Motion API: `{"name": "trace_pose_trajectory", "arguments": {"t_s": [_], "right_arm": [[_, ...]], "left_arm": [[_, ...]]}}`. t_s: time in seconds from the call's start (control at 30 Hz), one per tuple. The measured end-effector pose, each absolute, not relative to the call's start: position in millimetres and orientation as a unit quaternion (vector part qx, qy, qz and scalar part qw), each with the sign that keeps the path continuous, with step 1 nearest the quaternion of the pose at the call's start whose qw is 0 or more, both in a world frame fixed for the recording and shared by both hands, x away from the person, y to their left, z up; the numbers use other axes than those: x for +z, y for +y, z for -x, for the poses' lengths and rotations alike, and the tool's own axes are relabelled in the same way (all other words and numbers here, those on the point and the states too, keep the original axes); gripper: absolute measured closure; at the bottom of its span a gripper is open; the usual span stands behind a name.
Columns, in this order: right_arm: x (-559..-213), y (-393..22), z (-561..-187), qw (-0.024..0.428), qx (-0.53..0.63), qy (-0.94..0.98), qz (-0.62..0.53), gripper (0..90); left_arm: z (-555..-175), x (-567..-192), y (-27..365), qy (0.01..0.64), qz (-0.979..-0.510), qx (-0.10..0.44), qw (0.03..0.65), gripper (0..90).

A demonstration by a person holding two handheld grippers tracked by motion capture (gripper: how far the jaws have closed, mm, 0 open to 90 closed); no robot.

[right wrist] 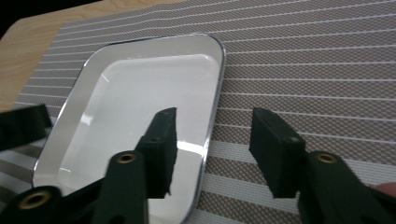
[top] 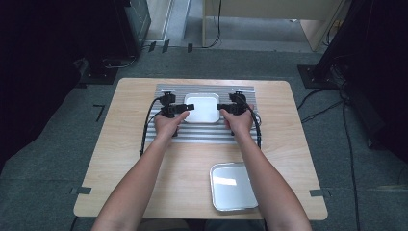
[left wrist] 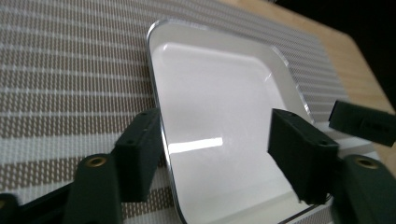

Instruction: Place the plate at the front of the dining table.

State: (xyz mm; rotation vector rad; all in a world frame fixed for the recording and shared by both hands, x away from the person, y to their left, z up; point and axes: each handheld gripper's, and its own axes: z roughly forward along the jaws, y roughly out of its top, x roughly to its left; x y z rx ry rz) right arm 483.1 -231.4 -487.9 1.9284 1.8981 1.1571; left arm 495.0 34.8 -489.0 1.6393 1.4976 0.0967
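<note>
Grippers: left gripper [top: 188,107] and right gripper [top: 220,107] held open astride tray [top: 202,108] rims.
Around: striped mat [top: 204,134]; second tray [top: 232,186] near desk [top: 125,144] edge.

Parts cut off or covered

In the left gripper view the tray [left wrist: 219,135] runs past the bottom edge, its near rim behind the jaws. In the high view a forearm covers the second tray's [top: 231,186] right edge.

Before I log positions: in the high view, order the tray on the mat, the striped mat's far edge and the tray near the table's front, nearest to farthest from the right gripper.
1. Tray on the mat, just left of the right gripper.
2. Mat's far edge, beyond it.
3. Front tray, toward the person.
</note>
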Motion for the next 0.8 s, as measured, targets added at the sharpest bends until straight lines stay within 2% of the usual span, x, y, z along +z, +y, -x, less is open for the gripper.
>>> {"name": "trace_pose_trajectory", "arguments": {"t_s": [0.13, 0.2, 0.23, 0.27, 0.3, 0.33, 0.8], "right_arm": [[-488, -237, -477, 0.101, 0.374, 0.647, -0.657, 39.6], [-488, -240, -473, 0.099, 0.376, 0.65, -0.653, 33.8], [-488, -240, -473, 0.099, 0.376, 0.65, -0.653, 33.8], [-485, -244, -467, 0.112, 0.397, 0.654, -0.634, 29.8], [-484, -245, -465, 0.12, 0.396, 0.658, -0.629, 28.8], [-482, -247, -462, 0.134, 0.392, 0.661, -0.625, 28.7], [-466, -261, -422, 0.181, 0.406, 0.668, -0.596, 25.5]], "left_arm": [[-492, -485, 38, 0.61, -0.653, 0.037, 0.447, 19.7], [-485, -480, 37, 0.598, -0.67, 0.067, 0.435, 18.8], [-485, -480, 37, 0.598, -0.67, 0.067, 0.435, 18.8], [-481, -478, 35, 0.591, -0.684, 0.094, 0.417, 18.8], [-481, -478, 35, 0.591, -0.684, 0.094, 0.417, 18.8], [-476, -477, 35, 0.585, -0.69, 0.112, 0.411, 18.8], [-449, -474, 47, 0.562, -0.701, 0.151, 0.411, 18.6]]}}
